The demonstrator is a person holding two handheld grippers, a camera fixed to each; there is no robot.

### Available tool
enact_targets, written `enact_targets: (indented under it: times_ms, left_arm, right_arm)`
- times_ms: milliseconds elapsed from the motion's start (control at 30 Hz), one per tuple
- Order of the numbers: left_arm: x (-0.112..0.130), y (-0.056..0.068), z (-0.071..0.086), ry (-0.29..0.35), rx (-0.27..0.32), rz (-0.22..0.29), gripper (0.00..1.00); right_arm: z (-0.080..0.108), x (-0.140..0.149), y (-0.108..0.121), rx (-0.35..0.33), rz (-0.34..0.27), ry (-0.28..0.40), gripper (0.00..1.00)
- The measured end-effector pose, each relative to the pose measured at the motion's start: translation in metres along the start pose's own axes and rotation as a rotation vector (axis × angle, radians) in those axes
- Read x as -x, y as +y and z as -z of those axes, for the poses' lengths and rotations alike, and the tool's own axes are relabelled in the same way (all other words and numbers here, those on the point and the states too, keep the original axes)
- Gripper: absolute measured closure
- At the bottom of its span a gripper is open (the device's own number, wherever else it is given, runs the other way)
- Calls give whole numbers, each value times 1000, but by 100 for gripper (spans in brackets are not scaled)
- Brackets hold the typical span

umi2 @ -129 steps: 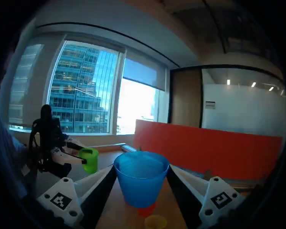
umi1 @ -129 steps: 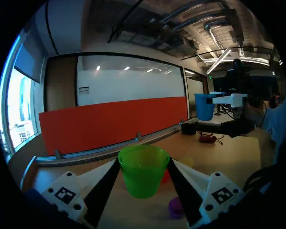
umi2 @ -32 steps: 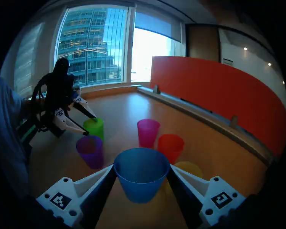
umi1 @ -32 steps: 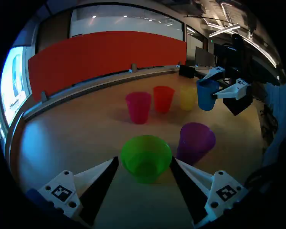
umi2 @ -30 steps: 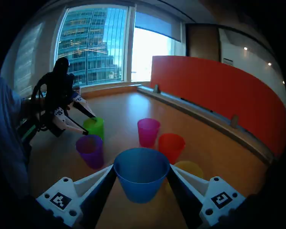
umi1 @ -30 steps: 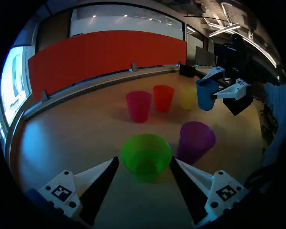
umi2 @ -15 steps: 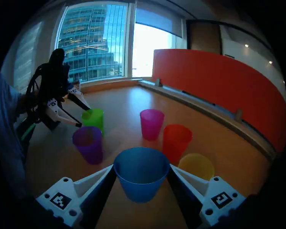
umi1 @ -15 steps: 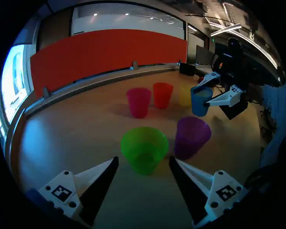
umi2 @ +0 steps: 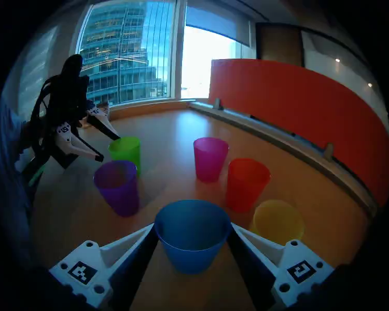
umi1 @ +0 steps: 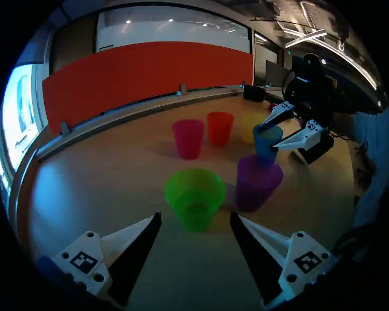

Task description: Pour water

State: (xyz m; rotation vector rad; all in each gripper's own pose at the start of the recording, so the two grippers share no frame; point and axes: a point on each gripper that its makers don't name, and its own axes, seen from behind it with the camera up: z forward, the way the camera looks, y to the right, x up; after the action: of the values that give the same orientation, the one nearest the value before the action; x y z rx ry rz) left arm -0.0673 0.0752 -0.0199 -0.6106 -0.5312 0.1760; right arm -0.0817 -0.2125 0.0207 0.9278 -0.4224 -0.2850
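Note:
A green cup point(umi1: 194, 199) stands upright on the wooden table point(umi1: 101, 181), just ahead of my left gripper point(umi1: 194, 213). That gripper is open, with a gap on each side of the cup. In the right gripper view the green cup point(umi2: 126, 153) sits beside the left gripper point(umi2: 109, 149). My right gripper point(umi2: 193, 226) is shut on a blue cup point(umi2: 193, 246), held upright and low over the table. From the left gripper view, the blue cup point(umi1: 264, 150) hangs in the right gripper point(umi1: 268, 137) behind a purple cup. No water is visible in either cup.
Other cups stand on the table: purple point(umi1: 258, 181) right of the green one, pink point(umi1: 188, 137), orange point(umi1: 220, 128) and yellow point(umi1: 249, 124) farther back. An orange partition point(umi1: 142, 72) runs along the table's far edge. Windows point(umi2: 127, 52) lie behind the left gripper.
My left gripper set the green cup down, opened and drew back a little. My right gripper lowered the blue cup toward the table, close behind the purple cup.

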Motion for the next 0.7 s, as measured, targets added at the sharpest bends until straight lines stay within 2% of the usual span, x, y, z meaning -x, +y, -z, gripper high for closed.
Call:
enact_targets:
  times_ms: [600, 700]
  left_arm:
    - [-1, 1, 7, 2, 2, -16, 1]
    - [-2, 2, 7, 3, 1, -19, 1]
  right_arm:
    - [7, 13, 4, 26, 8, -38, 7]
    - [7, 14, 4, 29, 8, -43, 4]
